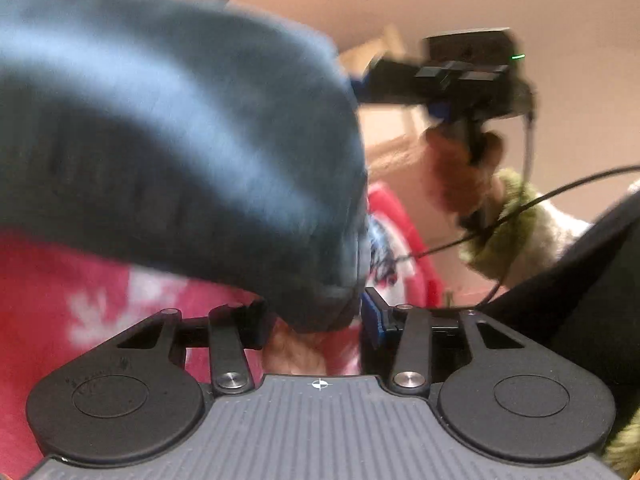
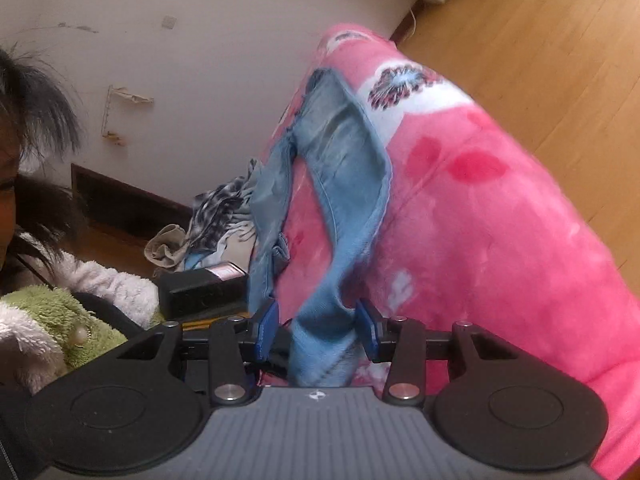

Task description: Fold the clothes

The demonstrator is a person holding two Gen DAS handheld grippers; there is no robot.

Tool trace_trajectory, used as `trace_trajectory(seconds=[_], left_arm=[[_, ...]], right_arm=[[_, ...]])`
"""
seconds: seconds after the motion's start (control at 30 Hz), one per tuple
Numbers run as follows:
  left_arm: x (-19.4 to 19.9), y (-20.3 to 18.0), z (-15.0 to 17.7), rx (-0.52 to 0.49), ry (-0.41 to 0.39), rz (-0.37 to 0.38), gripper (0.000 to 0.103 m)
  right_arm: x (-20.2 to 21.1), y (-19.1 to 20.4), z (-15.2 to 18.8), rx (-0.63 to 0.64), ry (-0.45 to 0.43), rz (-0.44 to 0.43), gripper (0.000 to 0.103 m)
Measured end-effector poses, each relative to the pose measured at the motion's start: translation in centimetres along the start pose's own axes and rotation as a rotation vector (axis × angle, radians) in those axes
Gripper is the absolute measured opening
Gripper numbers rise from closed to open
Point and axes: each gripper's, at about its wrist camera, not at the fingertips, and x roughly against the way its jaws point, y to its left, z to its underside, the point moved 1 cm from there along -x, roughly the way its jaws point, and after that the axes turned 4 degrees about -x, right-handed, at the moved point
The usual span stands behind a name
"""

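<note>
A pair of light blue jeans (image 2: pixel 340 160) lies draped over a pink flowered blanket (image 2: pixel 500 220). One band of the denim runs tight into my right gripper (image 2: pixel 318 320), which is shut on it. The right pad touches the cloth, and a thin gap shows by the left pad. In the left wrist view the jeans (image 1: pixel 160 140) are a large blurred blue mass, lifted and filling the upper left. Their lower end sits pinched in my left gripper (image 1: pixel 316 320). The right gripper's handle is in a hand (image 1: pixel 460 168) up at the right.
A pile of other clothes (image 2: pixel 216 216) and a black box (image 2: pixel 200 288) lie by the wall at the left. Wooden floor (image 2: pixel 540 60) runs beyond the blanket. A person's fluffy green and white sleeve (image 2: pixel 60 312) is close at the left. A black cable (image 1: pixel 560 192) hangs by the hand.
</note>
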Motion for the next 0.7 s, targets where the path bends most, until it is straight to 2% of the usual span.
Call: trace_trajectory(seconds=[0.1, 0.17, 0.3, 0.47, 0.53, 0.63, 0.7], left_arm=[[-0.6, 0.9, 1.0, 0.015, 0.045, -0.055, 0.040], [-0.3, 0.5, 1.1, -0.018, 0.049, -0.067, 0.040], [0.3, 0.1, 1.0, -0.072, 0.063, -0.095, 0.040], [1.7, -0.3, 1.5, -0.111, 0.079, -0.103, 0.040], [1.7, -0.7, 2.1, -0.144, 0.083, -0.118, 0.041], [1.6, -1.2, 2.5, -0.179, 0.084, -0.139, 0.041], [1.9, -1.1, 2.7, -0.179, 0.076, -0.147, 0.041]], right_arm=[[0.3, -2.7, 1.0, -0.084, -0.001, 0.125, 0.046], [0.4, -4.1, 2.2, -0.147, 0.009, 0.177, 0.046], [1.1, -4.3, 3.3, -0.159, -0.021, 0.202, 0.046], [1.9, -5.0, 1.9, -0.149, -0.124, 0.224, 0.047], [0.6, -5.2, 1.0, -0.112, -0.104, 0.222, 0.047], [-1.5, -4.8, 0.2, -0.035, -0.021, 0.208, 0.053], [-1.6, -4.1, 0.0, 0.006, 0.028, 0.196, 0.052]])
